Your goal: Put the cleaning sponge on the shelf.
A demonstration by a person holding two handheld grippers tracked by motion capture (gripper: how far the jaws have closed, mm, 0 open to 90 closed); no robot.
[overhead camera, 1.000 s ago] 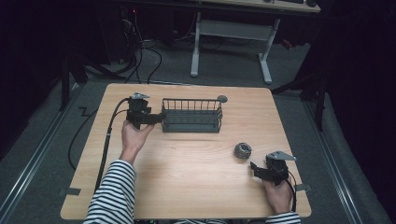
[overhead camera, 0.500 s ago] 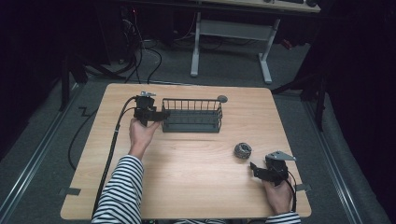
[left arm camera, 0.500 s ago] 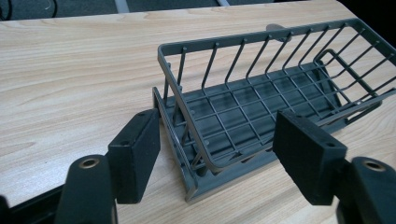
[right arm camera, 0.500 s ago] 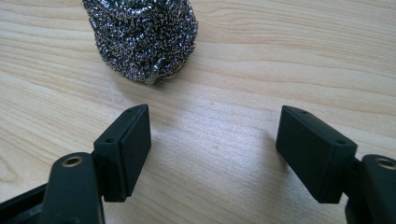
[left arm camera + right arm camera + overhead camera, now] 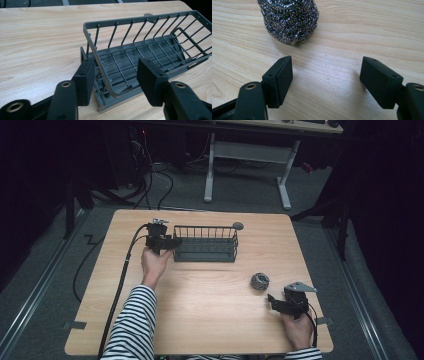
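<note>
The left tongs [image 5: 113,82] sit spread around the end wall of the wire basket [image 5: 205,243], ready to squeeze, while the right tongs [image 5: 325,83] wait spread just short of the metal scrubber [image 5: 288,18].

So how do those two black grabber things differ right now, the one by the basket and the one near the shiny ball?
The left gripper has its fingers astride the end wall of the wire basket; the right gripper has bare table between its fingers.
The left gripper sits at the table's far side; the right gripper is near the front edge, just short of the steel wool ball.
Both are open and hand-held.
</note>
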